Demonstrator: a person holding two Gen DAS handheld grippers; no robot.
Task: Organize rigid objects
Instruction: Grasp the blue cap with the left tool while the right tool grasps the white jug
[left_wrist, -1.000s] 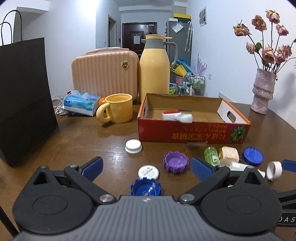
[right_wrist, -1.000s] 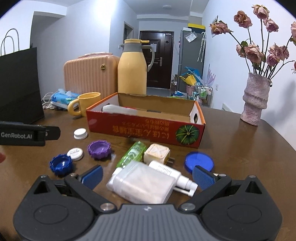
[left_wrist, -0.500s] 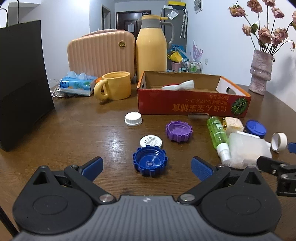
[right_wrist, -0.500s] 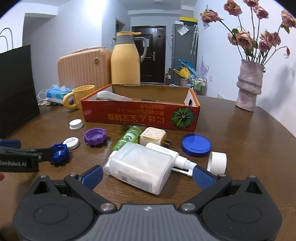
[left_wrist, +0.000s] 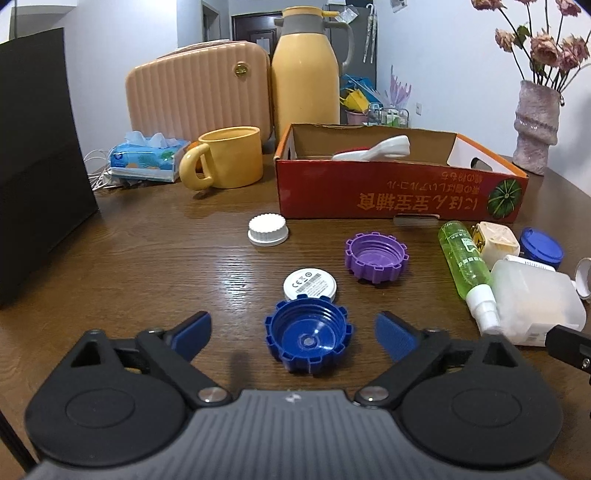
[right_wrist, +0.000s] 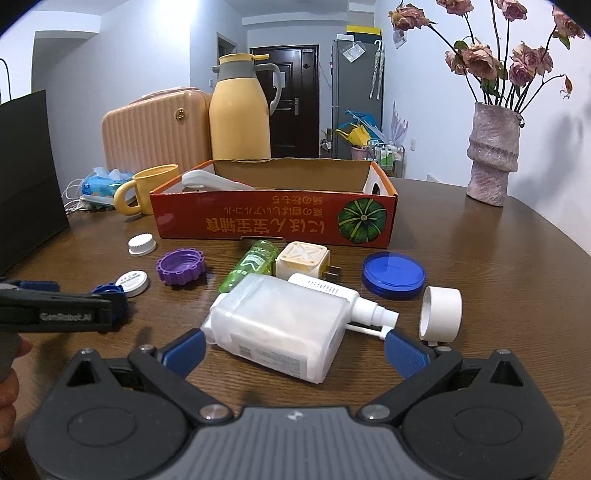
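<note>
- While the left tongs (left_wrist: 293, 334) hang low over the wooden bench (left_wrist: 155, 258), their jaws are closing, with the dark blue ribbed cap (left_wrist: 308, 338) lying open side up between the pads and not yet touched by either one.
- Just beyond that cap, touching or nearly touching its far rim, lies a small white round disc (left_wrist: 310, 284) with printed marks on top.
- Farther back sit a purple ribbed cap (left_wrist: 376, 255), open side up, and a white ribbed cap (left_wrist: 267, 229), each apart from the others.
- Behind them stands a red cardboard box (left_wrist: 399, 195) with a white object (left_wrist: 373, 149) resting inside it.
- At the right of the left wrist view lie a green spray bottle (left_wrist: 463, 258), a cream plug adapter (left_wrist: 495, 240) and a round blue lid (left_wrist: 541, 249).
- From the right wrist view, the right tongs (right_wrist: 295, 349) stand wide open around the near end of a translucent white container (right_wrist: 280, 325); the left pad sits just beside its corner, and I cannot tell whether it touches, while the right pad is clear of it.
- A white spray bottle (right_wrist: 343, 299) lies against the far side of that container, and a white cap (right_wrist: 441, 314) lies on its side just to the right.
- Yellow mug (left_wrist: 229, 157), yellow thermos jug (left_wrist: 306, 74), peach ribbed case (left_wrist: 195, 96), tissue pack (left_wrist: 147, 160), black paper bag (left_wrist: 33, 155) and a vase of dried roses (right_wrist: 491, 155) stand toward the back of the bench.
</note>
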